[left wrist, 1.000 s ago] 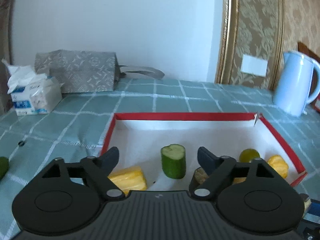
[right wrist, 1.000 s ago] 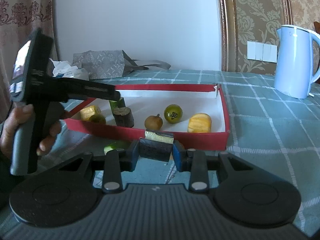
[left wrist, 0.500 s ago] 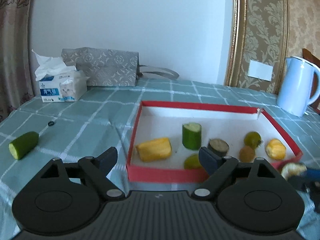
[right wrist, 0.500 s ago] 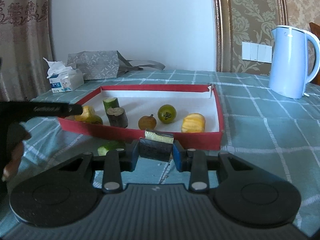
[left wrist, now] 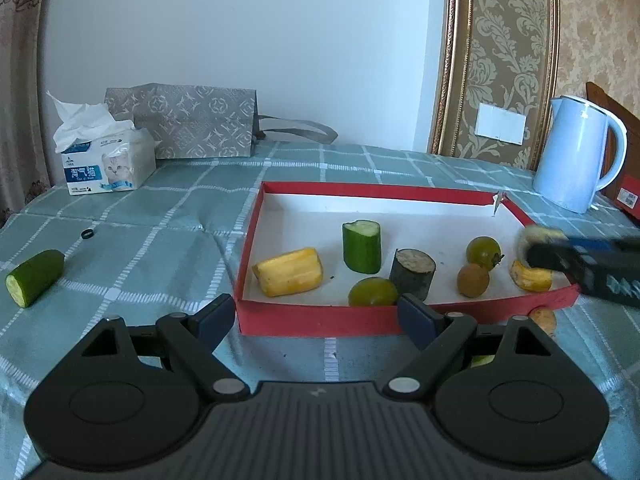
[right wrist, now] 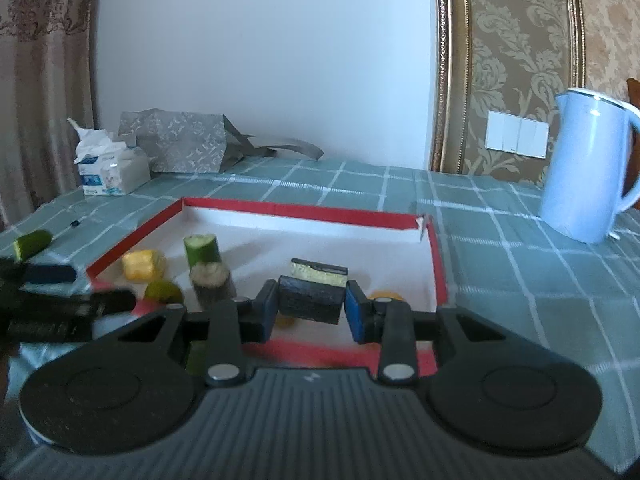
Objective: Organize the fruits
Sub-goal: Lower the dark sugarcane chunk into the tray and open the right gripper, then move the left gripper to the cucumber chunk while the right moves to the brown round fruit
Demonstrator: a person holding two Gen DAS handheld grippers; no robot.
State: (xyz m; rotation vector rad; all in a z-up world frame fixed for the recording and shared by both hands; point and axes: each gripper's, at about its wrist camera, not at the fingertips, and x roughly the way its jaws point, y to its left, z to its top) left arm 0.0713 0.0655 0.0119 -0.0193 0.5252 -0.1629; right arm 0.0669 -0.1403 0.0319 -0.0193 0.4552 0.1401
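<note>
A red-rimmed white tray (left wrist: 320, 320) (right wrist: 304, 214) holds a yellow piece (left wrist: 289, 272), an upright cucumber piece (left wrist: 361, 246), a dark stump piece (left wrist: 412, 272), green fruits (left wrist: 483, 251) and a brown one (left wrist: 473, 280). My left gripper (left wrist: 316, 318) is open and empty in front of the tray's near rim. My right gripper (right wrist: 311, 312) is shut on a dark-skinned, pale-fleshed chunk (right wrist: 314, 294) held over the tray's near right part; it also shows in the left wrist view (left wrist: 560, 258). A cucumber piece (left wrist: 34, 278) lies on the cloth at far left.
A tissue box (left wrist: 106, 160) and a grey bag (left wrist: 188, 120) stand at the back left. A light-blue kettle (left wrist: 574, 156) stands at the back right. A small black ring (left wrist: 87, 234) lies on the checked tablecloth. A small fruit (left wrist: 542, 320) lies outside the tray's front right corner.
My left gripper has pulled back out of the tray and toward its front rim. My right gripper has carried the dark chunk forward, from in front of the tray to over it.
</note>
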